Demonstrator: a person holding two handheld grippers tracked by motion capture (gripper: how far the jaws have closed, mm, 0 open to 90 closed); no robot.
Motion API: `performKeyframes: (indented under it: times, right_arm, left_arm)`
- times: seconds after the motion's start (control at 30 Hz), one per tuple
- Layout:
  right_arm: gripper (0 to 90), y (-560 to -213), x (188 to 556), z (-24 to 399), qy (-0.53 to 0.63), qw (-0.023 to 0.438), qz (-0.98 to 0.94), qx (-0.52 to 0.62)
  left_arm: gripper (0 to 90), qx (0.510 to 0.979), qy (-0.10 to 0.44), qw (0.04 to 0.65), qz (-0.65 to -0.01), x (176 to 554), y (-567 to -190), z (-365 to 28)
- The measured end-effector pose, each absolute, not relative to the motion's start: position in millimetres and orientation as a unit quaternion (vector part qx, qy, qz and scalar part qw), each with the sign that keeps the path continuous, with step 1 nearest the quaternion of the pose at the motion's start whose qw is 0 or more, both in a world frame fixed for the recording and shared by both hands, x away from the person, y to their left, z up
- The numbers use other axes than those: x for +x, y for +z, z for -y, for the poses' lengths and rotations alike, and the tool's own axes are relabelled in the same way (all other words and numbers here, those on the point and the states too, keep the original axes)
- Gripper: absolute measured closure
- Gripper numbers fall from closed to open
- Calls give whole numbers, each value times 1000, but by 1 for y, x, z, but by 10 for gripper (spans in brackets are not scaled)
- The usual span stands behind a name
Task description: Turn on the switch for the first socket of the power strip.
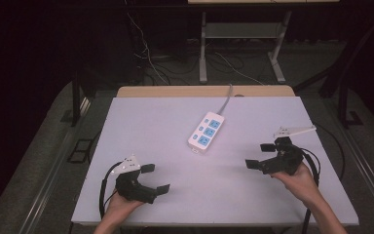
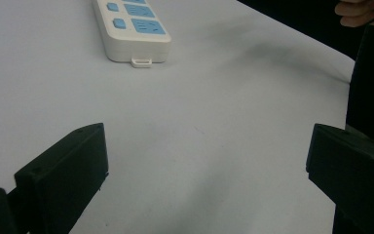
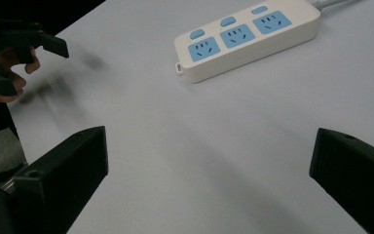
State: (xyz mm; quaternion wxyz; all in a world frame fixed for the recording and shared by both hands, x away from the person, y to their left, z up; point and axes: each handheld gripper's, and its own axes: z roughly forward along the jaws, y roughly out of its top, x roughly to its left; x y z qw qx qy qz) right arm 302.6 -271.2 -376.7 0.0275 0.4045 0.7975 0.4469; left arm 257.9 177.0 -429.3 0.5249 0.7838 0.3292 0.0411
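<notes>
- The white plastic power strip with three blue socket faces and blue switches (image 1: 206,132) lies flat near the middle of the pale grey worktop (image 1: 141,122). Its grey cable (image 1: 225,100) runs off toward the far edge.
- The left tool (image 1: 155,178) sits low at the near left of the worktop, jaws wide apart with nothing between them. The strip is well ahead of it.
- The right tool (image 1: 260,155) is at the near right, jaws also spread wide and empty, aimed inward toward the strip but well apart from it.
- The step in hand looks like a reach for the strip. To do it well, I would bring a tool in across the narrow width of the casing, low and level, so both pads meet the long side walls.
- Gripping near the end with the small hanging tab (image 2: 141,62) would keep the pads off the switches and sockets.
- The trailing cable may drag the strip round, so a second hold or a slow move seems wise.
- Hard to make out: the cable's far end drops behind the worktop edge, so where it is plugged stays hidden.
- In the left gripper view the strip's far part is cut off at the top.
- In the right gripper view the left tool's surroundings are blurred.
</notes>
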Motion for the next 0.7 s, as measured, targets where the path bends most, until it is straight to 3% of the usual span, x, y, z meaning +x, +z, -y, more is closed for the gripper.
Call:
performKeyframes:
  times: [0.7]
  right_arm:
    - [2, -421, 258, 289, 465, 37, -775, 427]
  left_arm:
    - [0, 788, 41, 518, -331, 258, -430, -176]
